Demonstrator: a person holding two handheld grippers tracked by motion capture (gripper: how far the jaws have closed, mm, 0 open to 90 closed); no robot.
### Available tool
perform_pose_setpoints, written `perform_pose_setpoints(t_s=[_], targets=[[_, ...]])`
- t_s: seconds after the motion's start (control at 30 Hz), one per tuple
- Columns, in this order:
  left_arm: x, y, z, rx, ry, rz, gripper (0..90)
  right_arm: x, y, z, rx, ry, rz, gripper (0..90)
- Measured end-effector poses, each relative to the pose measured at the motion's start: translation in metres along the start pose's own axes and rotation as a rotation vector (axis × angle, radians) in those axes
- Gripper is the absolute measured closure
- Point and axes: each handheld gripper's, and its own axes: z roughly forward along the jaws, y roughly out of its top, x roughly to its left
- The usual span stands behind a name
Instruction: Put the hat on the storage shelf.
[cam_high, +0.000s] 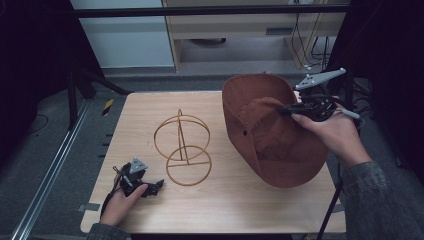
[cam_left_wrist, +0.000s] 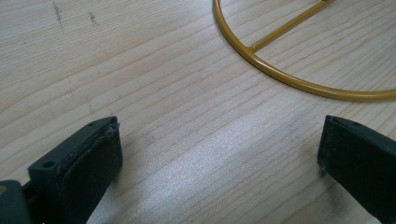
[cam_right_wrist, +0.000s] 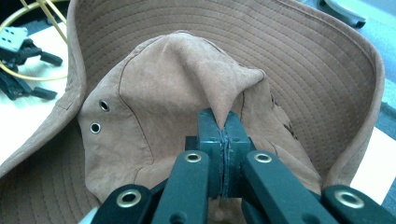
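The right gripper (cam_right_wrist: 223, 128) has its jaws pinched tight on a fold of the crown of a floppy brown suede wide-brimmed hat (cam_high: 270, 130), which hangs tilted over the right side of the pale wooden table (cam_high: 225, 205), its brim's lower edge near the tabletop. The left gripper (cam_high: 159, 185) rests low at the table's near left corner, jaws spread wide with nothing between them, just beside a yellow wire hat stand (cam_high: 182, 147) standing at the table's middle.

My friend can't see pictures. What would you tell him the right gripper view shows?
The right claw is shut, pinching a fold of a brown hat's crown. The hat's stitched brim curves up behind it, and two small metal eyelets sit on the crown's left side.
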Motion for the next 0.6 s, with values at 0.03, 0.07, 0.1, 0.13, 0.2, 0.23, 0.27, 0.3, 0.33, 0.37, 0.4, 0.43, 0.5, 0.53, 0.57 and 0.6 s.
perform_pose_setpoints(t_s=[0.03, 0.07, 0.1, 0.13, 0.2, 0.23, 0.27, 0.3, 0.33, 0.37, 0.4, 0.43, 0.5, 0.53, 0.57, 0.6], targets=[[0.0, 0.0, 0.0, 0.0, 0.001, 0.001, 0.0, 0.001, 0.001, -0.001, -0.006, -0.001, -0.003, 89.4], [0.0, 0.0, 0.0, 0.0, 0.001, 0.001, 0.0, 0.001, 0.001, -0.001, -0.006, -0.001, -0.003, 89.4], [0.0, 0.0, 0.0, 0.0, 0.001, 0.002, 0.0, 0.003, 0.004, -0.003, -0.02, 0.003, 0.0, 89.4], [0.0, 0.0, 0.0, 0.0, 0.001, 0.003, 0.0, 0.003, 0.006, -0.003, -0.023, 0.002, -0.002, 89.4], [0.0, 0.0, 0.0, 0.0, 0.0, 0.003, 0.0, 0.005, 0.009, -0.005, -0.037, 0.002, -0.003, 89.4], [0.0, 0.0, 0.0, 0.0, 0.0, 0.003, 0.0, 0.005, 0.009, -0.005, -0.037, 0.002, -0.003, 89.4], [0.0, 0.0, 0.0, 0.0, 0.001, 0.003, 0.0, 0.008, 0.013, -0.006, -0.05, 0.003, -0.008, 89.4], [0.0, 0.0, 0.0, 0.0, 0.001, 0.003, 0.0, 0.008, 0.013, -0.006, -0.05, 0.003, -0.008, 89.4], [0.0, 0.0, 0.0, 0.0, 0.0, 0.003, 0.0, 0.011, 0.016, -0.007, -0.063, 0.004, -0.011, 89.4], [0.0, 0.0, 0.0, 0.001, 0.001, 0.003, 0.0, 0.012, 0.017, -0.007, -0.072, 0.005, -0.012, 89.4], [0.0, 0.0, 0.0, 0.001, 0.001, 0.003, 0.0, 0.014, 0.018, -0.008, -0.084, 0.007, -0.013, 89.4], [0.0, 0.0, 0.0, 0.0, 0.0, 0.003, 0.0, 0.015, 0.02, -0.009, -0.094, 0.01, -0.013, 89.4], [0.0, 0.0, 0.0, 0.0, 0.001, 0.003, 0.0, 0.017, 0.021, -0.009, -0.103, 0.013, -0.013, 89.4], [0.0, 0.0, 0.0, 0.0, 0.001, 0.003, 0.0, 0.018, 0.023, -0.01, -0.11, 0.015, -0.015, 89.4], [0.0, 0.0, 0.0, 0.0, 0.001, 0.003, 0.0, 0.022, 0.026, -0.011, -0.124, 0.017, -0.018, 89.4], [0.0, 0.0, 0.0, 0.0, 0.0, 0.003, 0.0, 0.023, 0.028, -0.012, -0.131, 0.02, -0.02, 89.4]])
